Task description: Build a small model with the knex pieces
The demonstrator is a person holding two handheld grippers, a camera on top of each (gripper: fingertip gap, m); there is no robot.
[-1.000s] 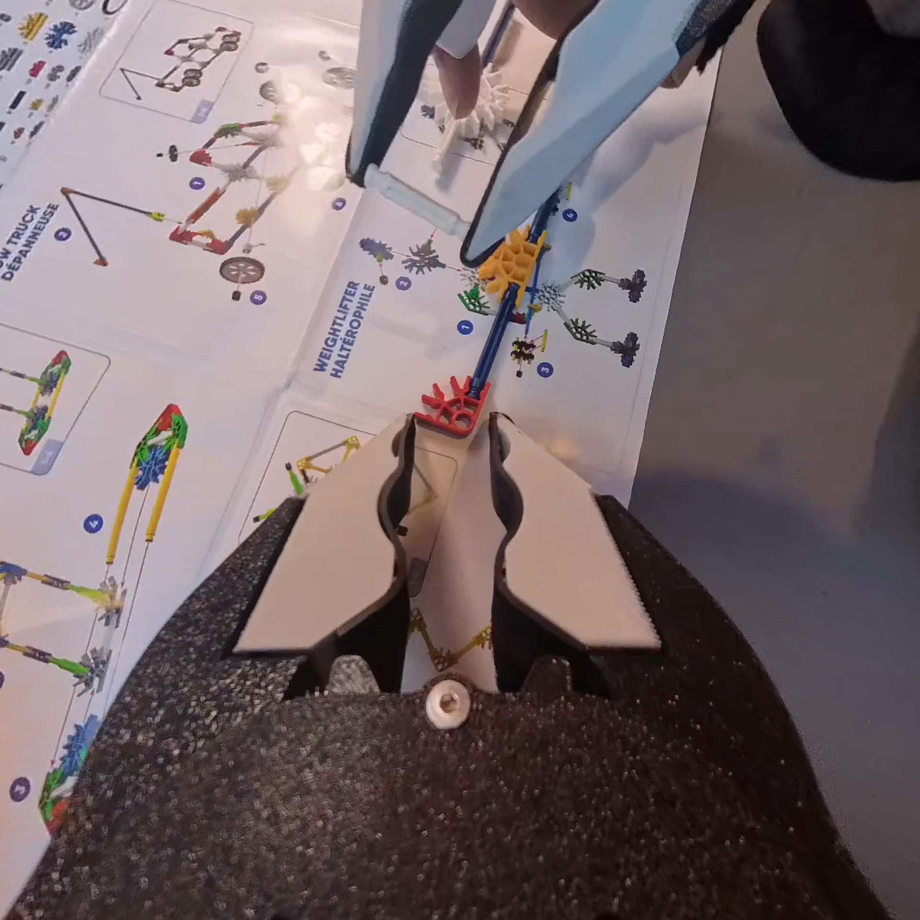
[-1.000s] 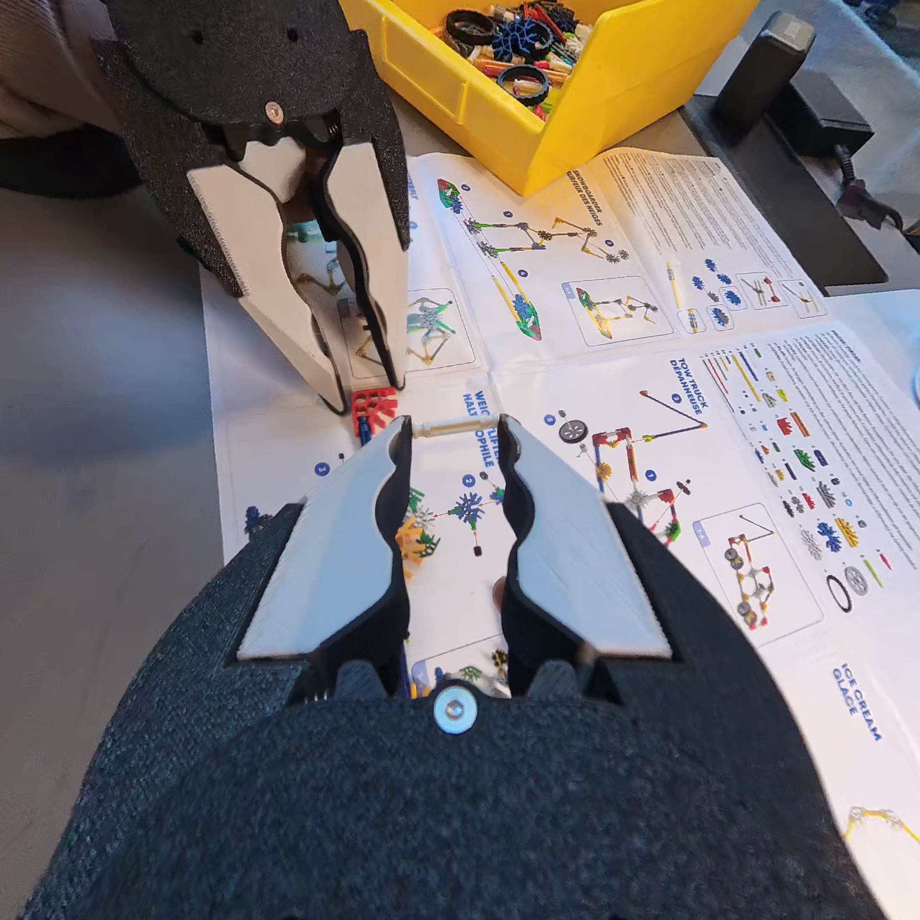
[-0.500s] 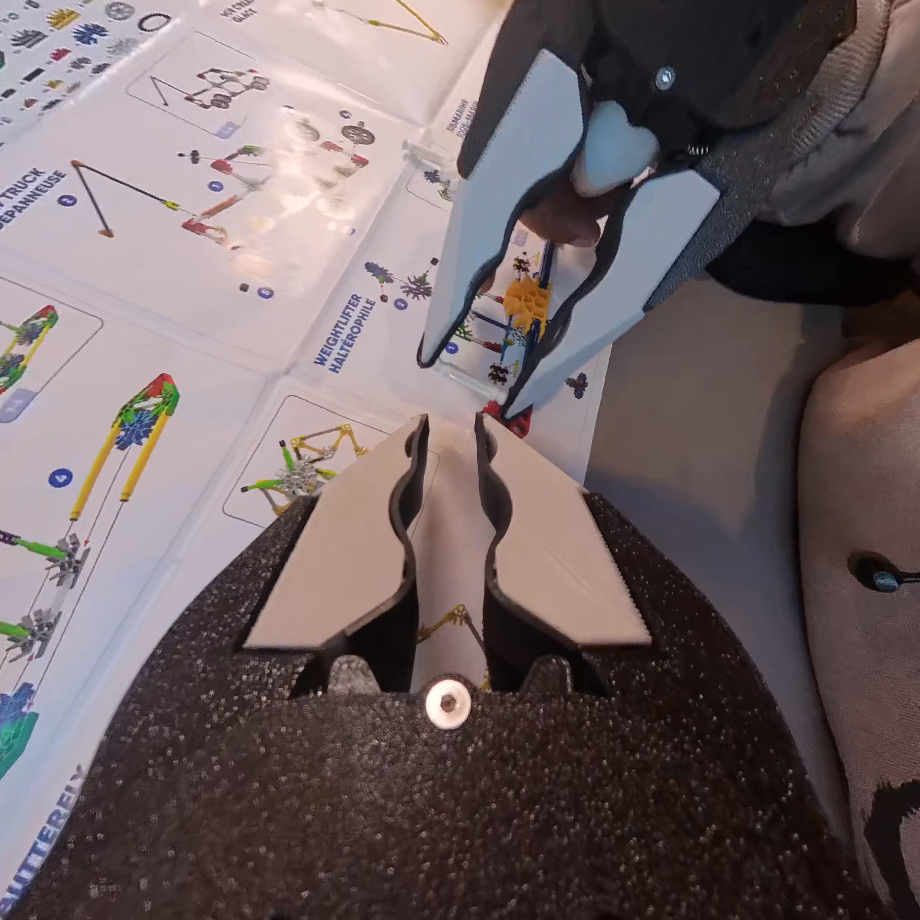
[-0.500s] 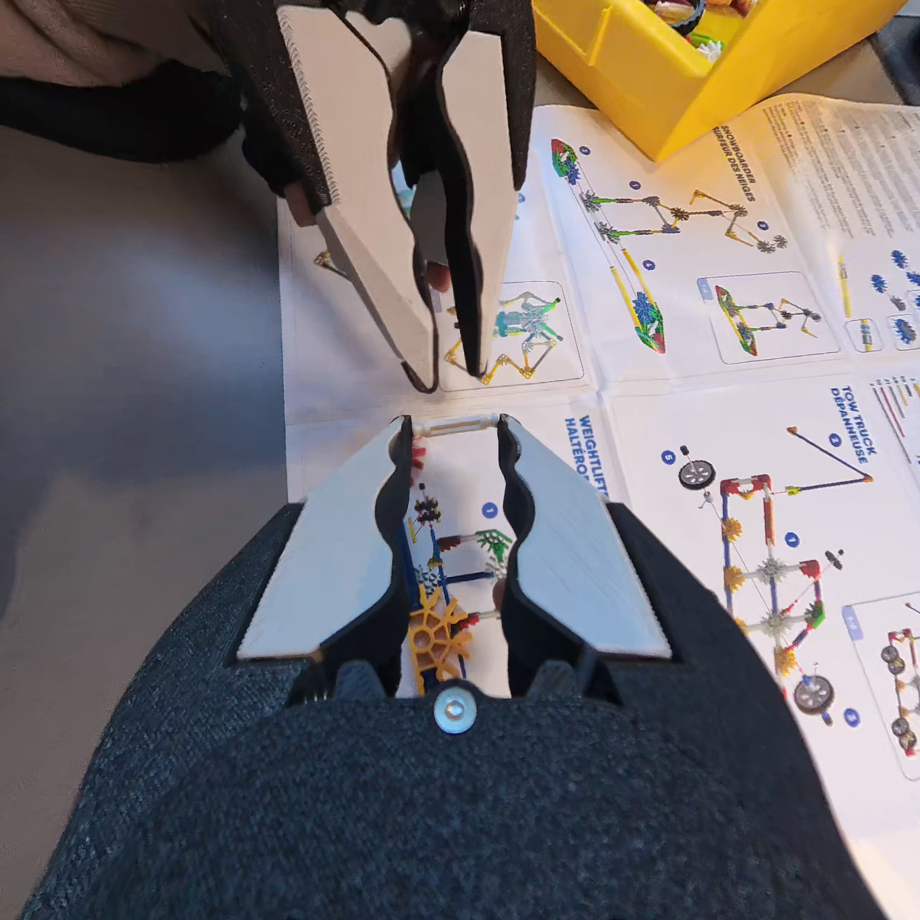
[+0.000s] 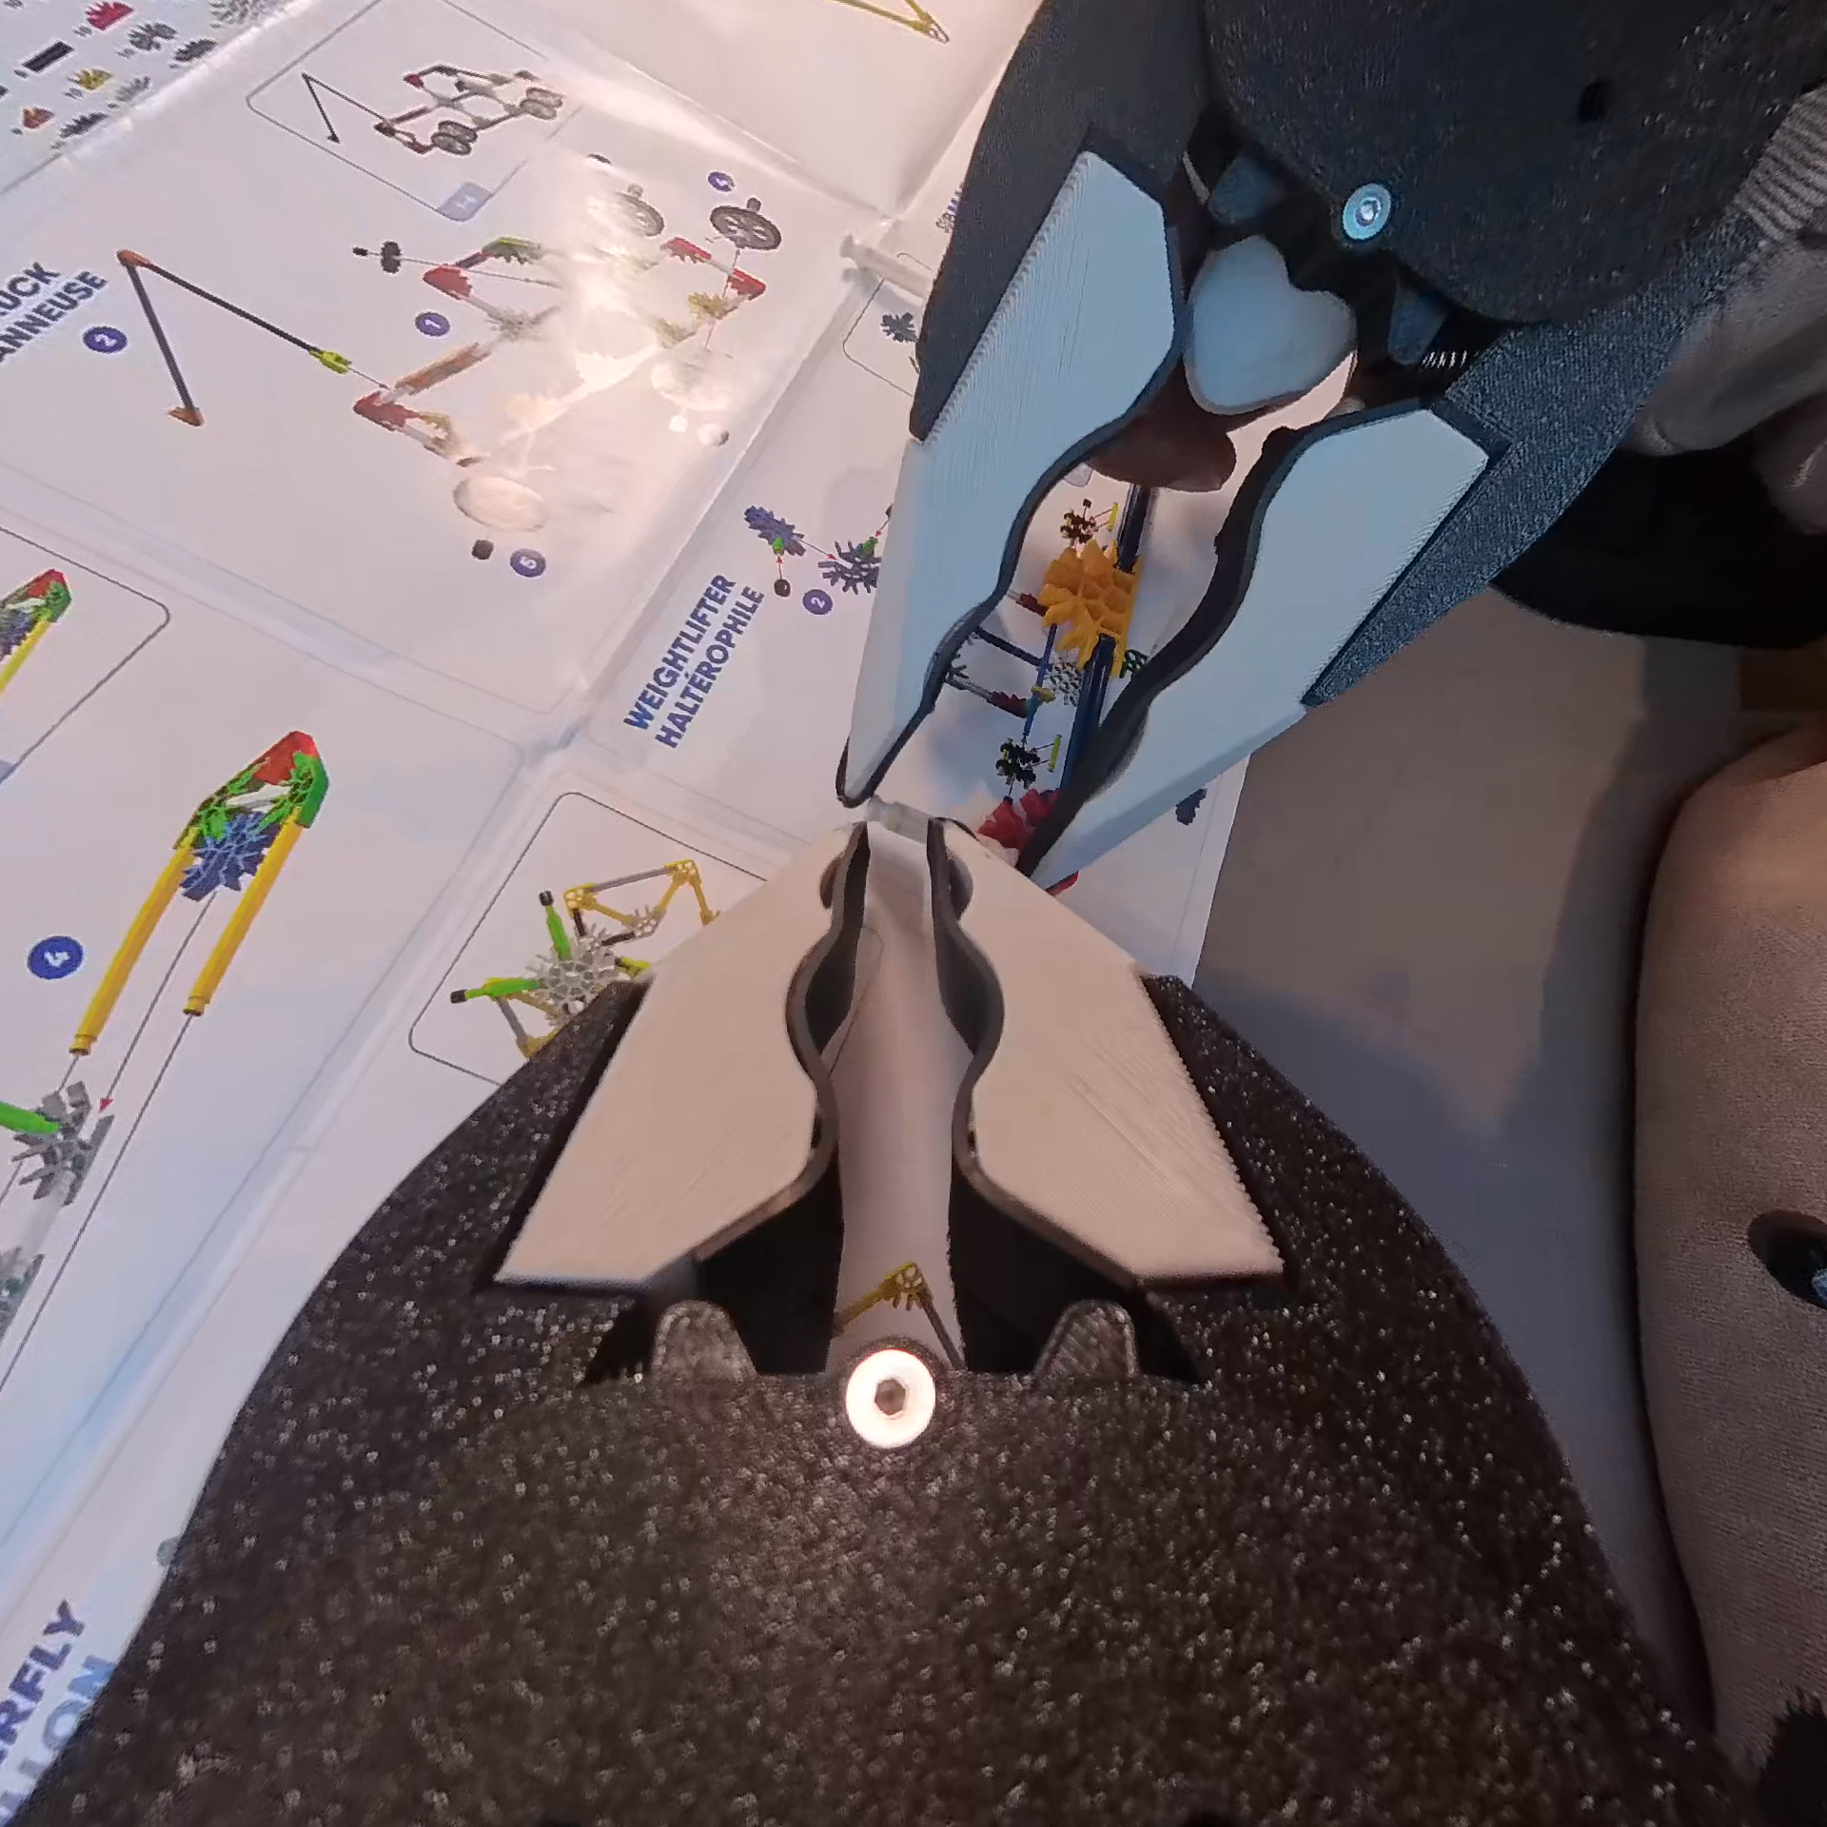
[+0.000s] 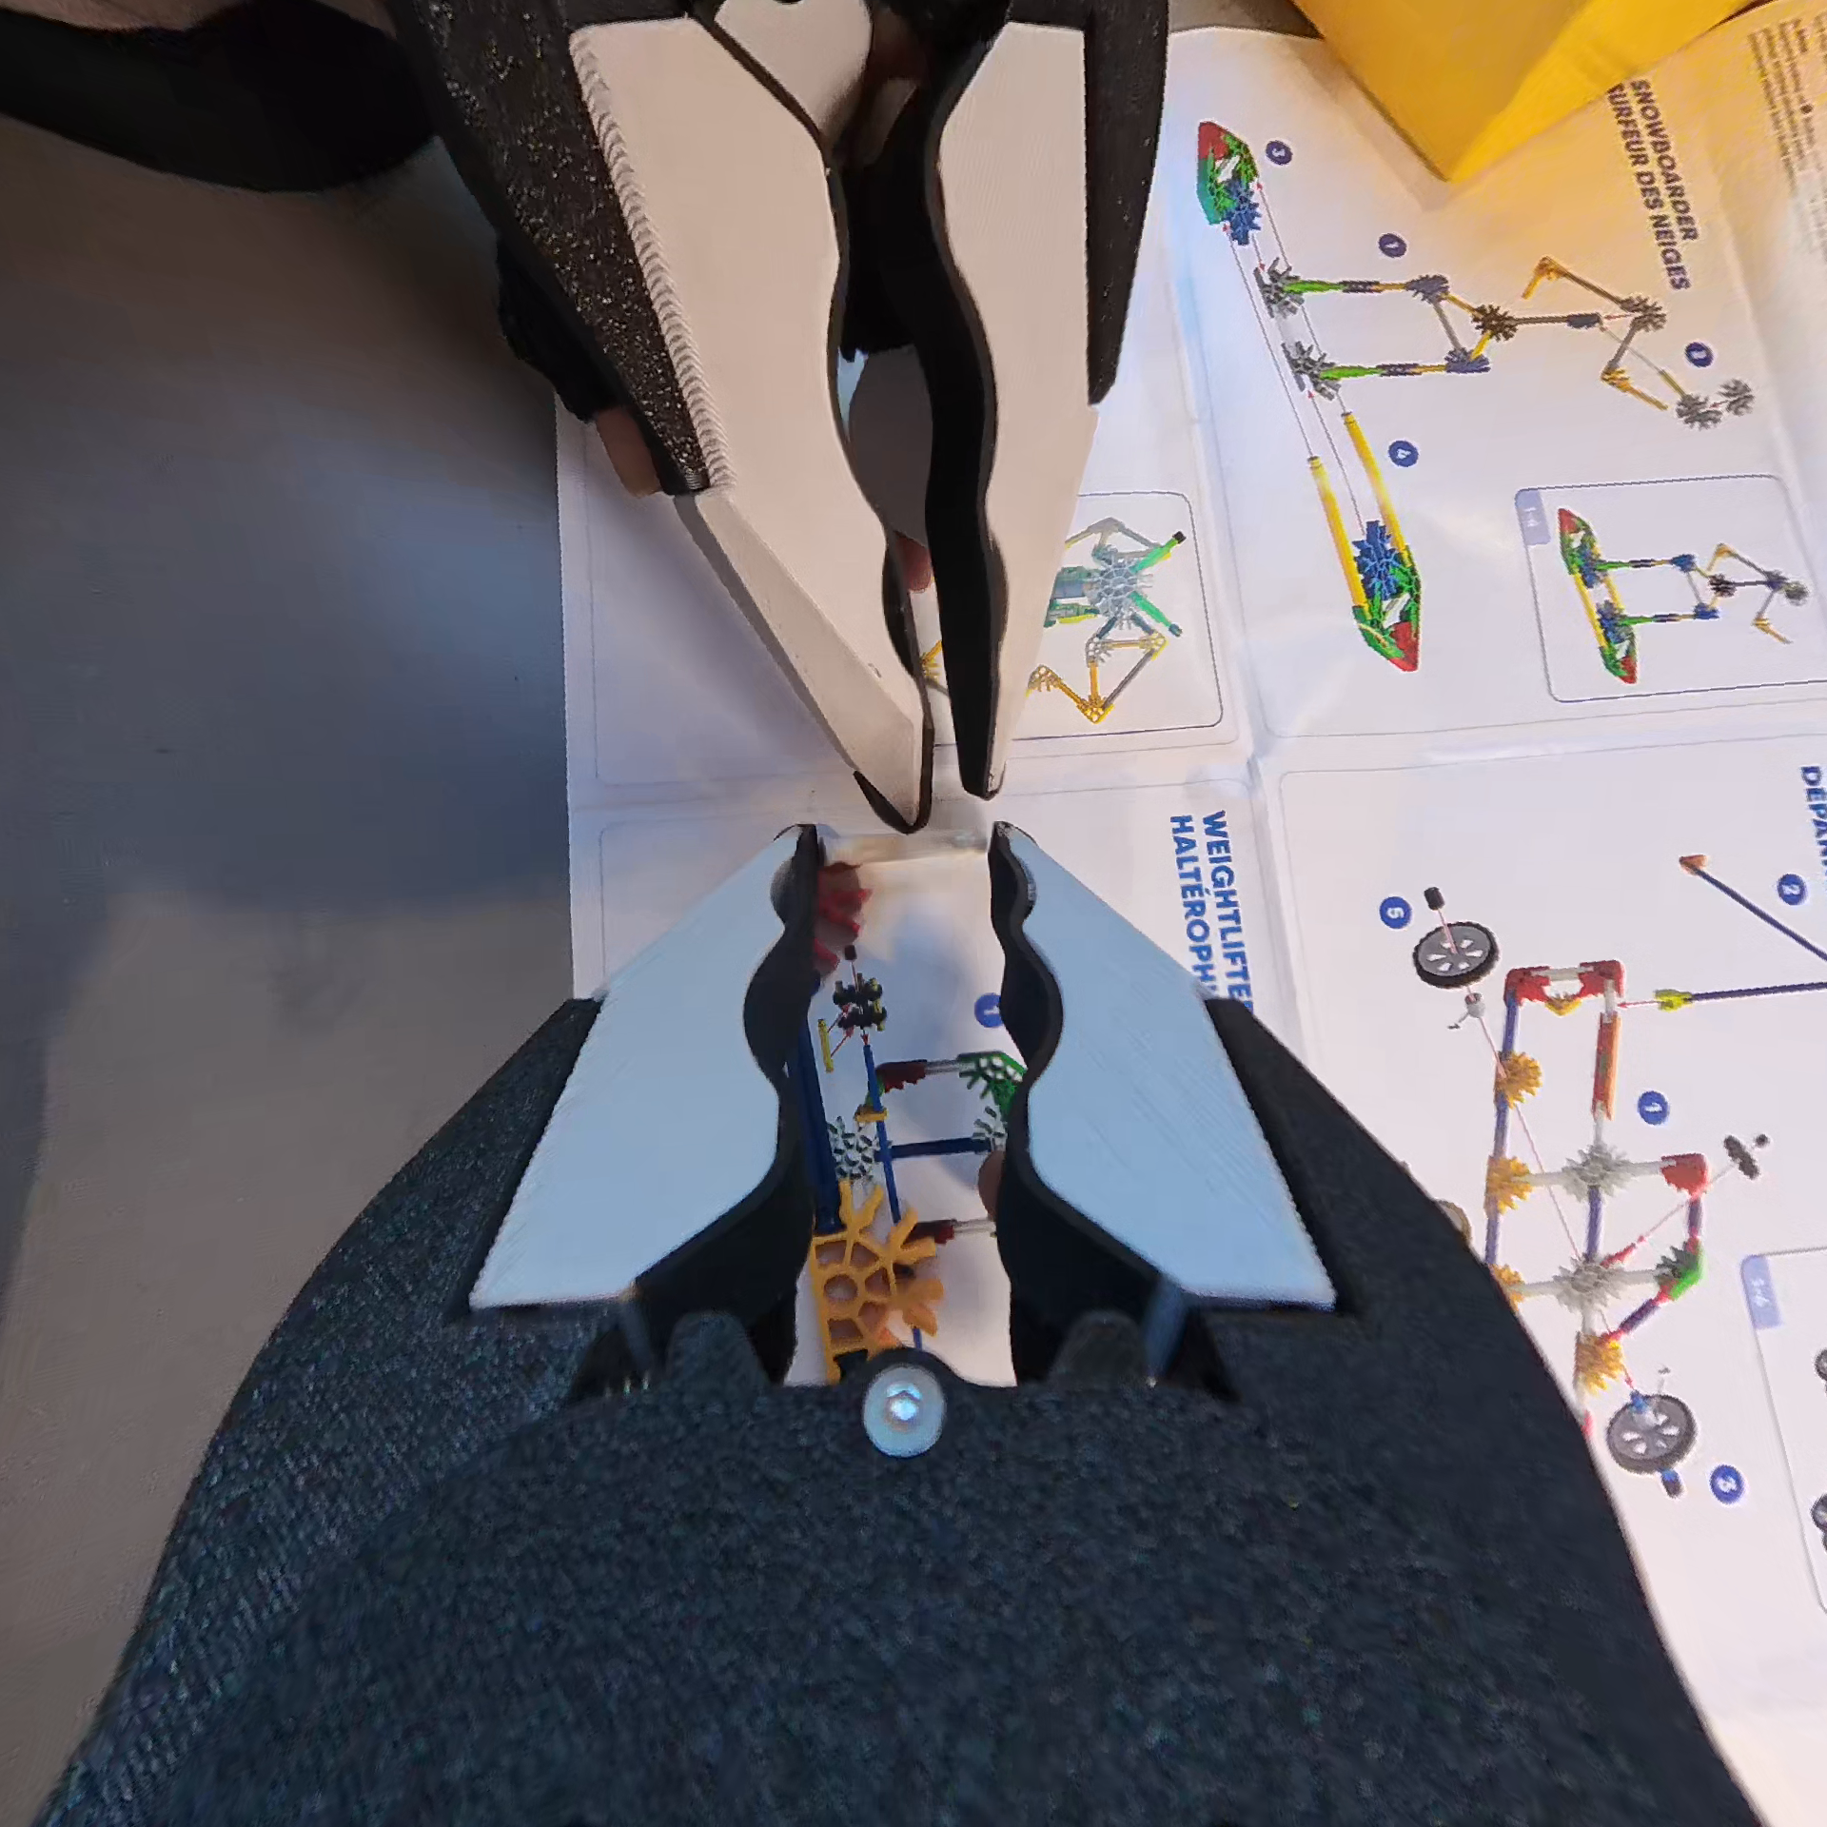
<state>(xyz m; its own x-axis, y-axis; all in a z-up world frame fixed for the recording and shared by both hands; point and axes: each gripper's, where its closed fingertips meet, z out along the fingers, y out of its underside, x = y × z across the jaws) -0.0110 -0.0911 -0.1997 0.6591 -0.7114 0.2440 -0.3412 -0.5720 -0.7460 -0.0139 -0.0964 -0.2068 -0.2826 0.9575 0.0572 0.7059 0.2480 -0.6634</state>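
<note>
Clear rod [image 6: 939, 842]: you hold it crosswise at the very tips of your right gripper [image 6: 902, 838], whose jaws are closed on its two ends, so it bridges the gap from one tip to the other.

Your left gripper [image 5: 898, 835] points at it from the far side. Its jaws stand a narrow slit apart with only paper showing between them. One tip looks to be touching the rod or just short of it; the views do not settle which.

The rod is joined to nothing. A separate assembly lies flat on the instruction sheet [image 5: 395, 643] beneath your right gripper: a blue rod [image 5: 1097, 682] carrying a yellow connector [image 5: 1087, 598] midway and a red connector [image 5: 1013, 821] at the end nearest the left gripper's tips. The clear rod sits just beside that red connector, not plugged into it.

A yellow bin [image 6: 1542, 89] stands at the sheet's far corner.
</note>
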